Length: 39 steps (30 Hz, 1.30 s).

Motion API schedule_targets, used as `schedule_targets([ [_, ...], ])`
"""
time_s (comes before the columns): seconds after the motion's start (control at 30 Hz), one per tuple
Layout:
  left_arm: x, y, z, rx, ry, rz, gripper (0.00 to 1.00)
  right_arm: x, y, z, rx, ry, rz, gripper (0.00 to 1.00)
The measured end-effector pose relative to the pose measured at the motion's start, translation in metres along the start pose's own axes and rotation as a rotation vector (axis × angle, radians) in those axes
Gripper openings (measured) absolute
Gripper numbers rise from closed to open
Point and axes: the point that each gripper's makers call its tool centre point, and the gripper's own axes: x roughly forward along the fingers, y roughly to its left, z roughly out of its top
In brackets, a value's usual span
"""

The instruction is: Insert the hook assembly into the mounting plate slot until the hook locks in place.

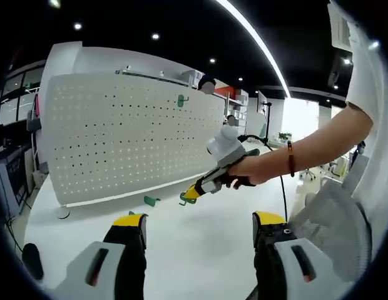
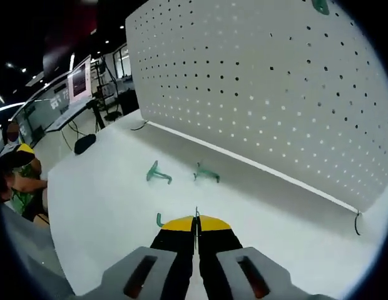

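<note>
Right gripper [image 2: 196,220] is pinching a green hook [image 2: 159,220] just off the desk [image 2: 106,206], left gripper [image 1: 199,226] spread and idle, so next it needs carrying up to the pegboard [image 2: 269,81] slots.

The left gripper view looks from well back across the white table [image 1: 181,244] at the upright pegboard [image 1: 131,137], while the right gripper view sits low and near the same pegboard [image 2: 263,81] and table [image 2: 106,200].
</note>
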Motion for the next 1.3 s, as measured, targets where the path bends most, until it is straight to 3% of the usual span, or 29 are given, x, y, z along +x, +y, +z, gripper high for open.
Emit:
schedule_targets([
  [0.3, 0.001, -0.003, 0.004, 0.011, 0.001, -0.007, 0.71, -0.011, 0.002, 0.005, 0.045, -0.039, 0.005, 0.00],
  [0.87, 0.001, -0.010, 0.008, 0.015, -0.001, -0.010, 0.68, -0.041, 0.025, 0.026, 0.176, -0.179, 0.069, 0.00],
  [1.1, 0.000, -0.014, 0.007, 0.007, 0.006, -0.011, 0.68, -0.049, 0.035, 0.029, 0.219, -0.208, 0.096, 0.00],
  [1.3, 0.000, -0.016, 0.008, 0.011, 0.017, -0.020, 0.68, -0.056, 0.045, 0.029, 0.192, -0.225, 0.126, 0.00],
])
